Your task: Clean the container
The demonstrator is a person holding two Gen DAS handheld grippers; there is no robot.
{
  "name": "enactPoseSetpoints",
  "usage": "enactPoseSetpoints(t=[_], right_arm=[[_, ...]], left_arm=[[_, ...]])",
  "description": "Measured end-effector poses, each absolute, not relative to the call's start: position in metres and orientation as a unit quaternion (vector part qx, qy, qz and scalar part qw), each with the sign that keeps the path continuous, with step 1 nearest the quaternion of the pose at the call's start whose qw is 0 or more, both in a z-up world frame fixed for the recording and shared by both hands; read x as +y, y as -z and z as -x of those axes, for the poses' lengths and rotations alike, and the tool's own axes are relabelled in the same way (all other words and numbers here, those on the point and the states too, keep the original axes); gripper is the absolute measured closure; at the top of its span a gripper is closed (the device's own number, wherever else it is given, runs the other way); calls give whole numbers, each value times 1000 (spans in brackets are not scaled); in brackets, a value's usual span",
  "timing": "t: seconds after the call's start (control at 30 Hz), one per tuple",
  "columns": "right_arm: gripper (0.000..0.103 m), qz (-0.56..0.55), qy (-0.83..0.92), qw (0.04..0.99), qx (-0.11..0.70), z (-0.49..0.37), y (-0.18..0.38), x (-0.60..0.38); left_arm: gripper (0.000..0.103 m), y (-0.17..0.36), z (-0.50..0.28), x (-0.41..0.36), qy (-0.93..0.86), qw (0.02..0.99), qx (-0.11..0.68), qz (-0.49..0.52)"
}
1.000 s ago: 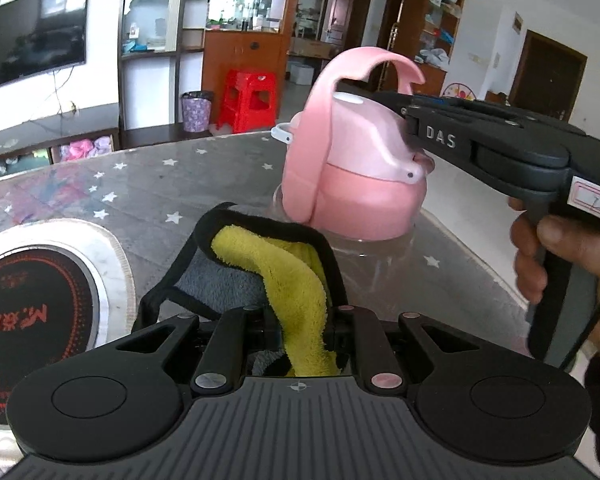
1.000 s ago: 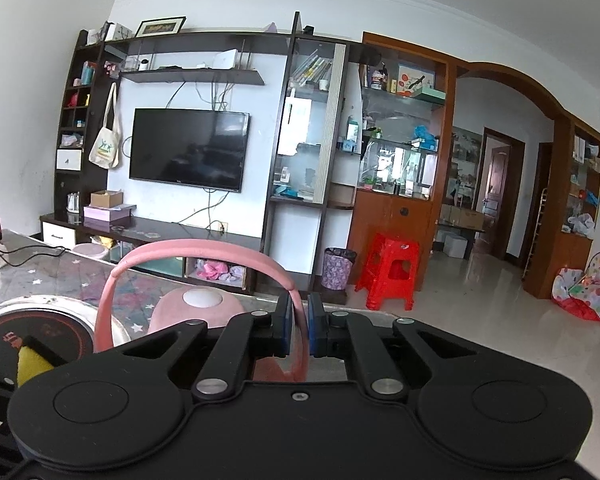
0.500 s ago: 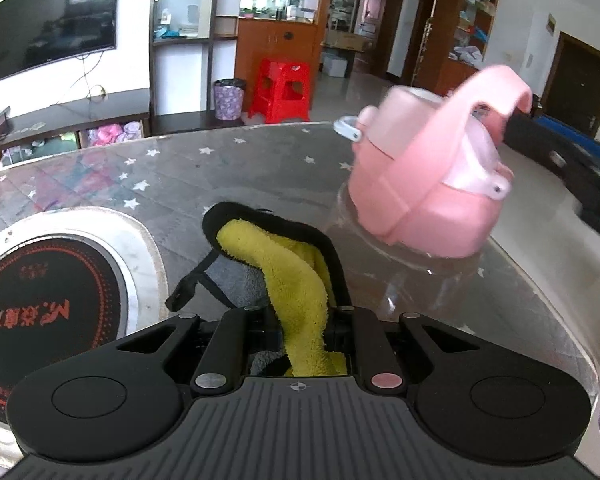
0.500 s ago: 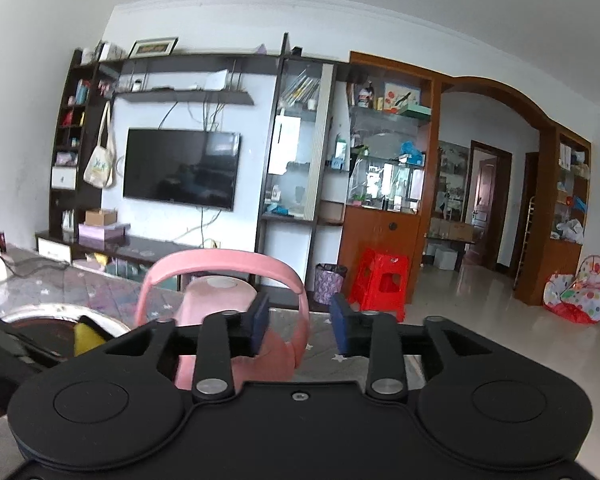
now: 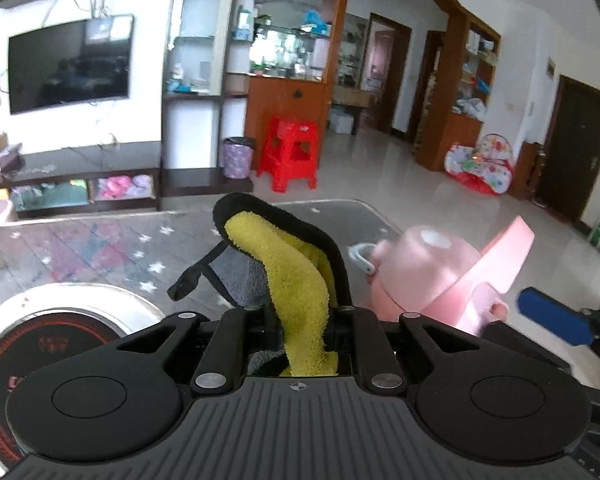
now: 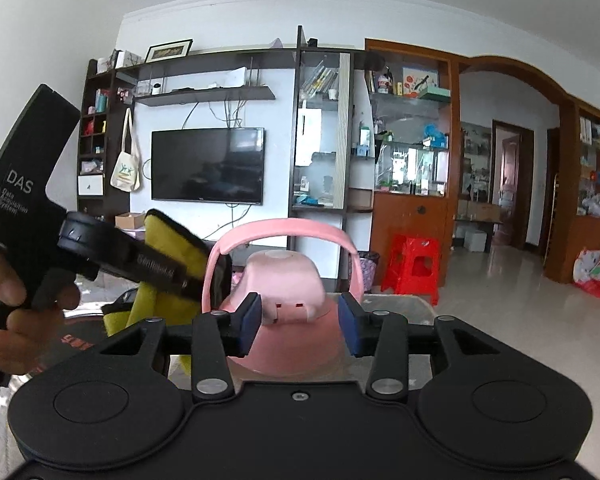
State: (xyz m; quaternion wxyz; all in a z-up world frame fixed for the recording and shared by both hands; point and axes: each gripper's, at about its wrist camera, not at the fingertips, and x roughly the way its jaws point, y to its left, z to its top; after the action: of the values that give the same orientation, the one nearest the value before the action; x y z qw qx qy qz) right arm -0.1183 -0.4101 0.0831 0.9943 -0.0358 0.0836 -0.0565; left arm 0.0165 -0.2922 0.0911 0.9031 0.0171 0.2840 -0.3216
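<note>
The container is a bottle with a pink lid (image 6: 288,276) and an arched pink handle (image 6: 284,227). It stands on the glass table just ahead of my right gripper (image 6: 300,324), which is open, its blue pads (image 6: 250,322) on either side of the lid without touching it. In the left wrist view the bottle (image 5: 424,276) sits low on the right. My left gripper (image 5: 300,320) is shut on a yellow and grey cloth (image 5: 296,280) with a black border, held up left of the bottle. The right wrist view shows that cloth (image 6: 160,280) beside the handle.
A star-patterned glass table (image 5: 100,248) carries a round induction cooker (image 5: 40,344) at the left. The table's far edge (image 5: 364,204) is close behind the bottle. A hand (image 6: 12,292) holds the left gripper's grip. A red stool (image 5: 290,160) stands on the floor beyond.
My right gripper has let go of the pink handle, opened wide and pulled back a little. My left gripper with the cloth has swung left and tilted up, leaving the bottle at its lower right.
</note>
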Motion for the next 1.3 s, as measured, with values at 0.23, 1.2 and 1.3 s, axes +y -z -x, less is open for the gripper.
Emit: enactPoseSetpoints(t=[0.23, 1.2, 1.3], right_arm=[[64, 27, 49, 994, 89, 110, -83, -414], [76, 15, 71, 992, 101, 119, -68, -413], [76, 6, 76, 992, 99, 125, -65, -411]], left_arm=[[89, -72, -14, -295, 334, 890, 308, -24], [90, -17, 11, -317, 361, 860, 356, -50], [90, -12, 11, -315, 361, 858, 362, -42]])
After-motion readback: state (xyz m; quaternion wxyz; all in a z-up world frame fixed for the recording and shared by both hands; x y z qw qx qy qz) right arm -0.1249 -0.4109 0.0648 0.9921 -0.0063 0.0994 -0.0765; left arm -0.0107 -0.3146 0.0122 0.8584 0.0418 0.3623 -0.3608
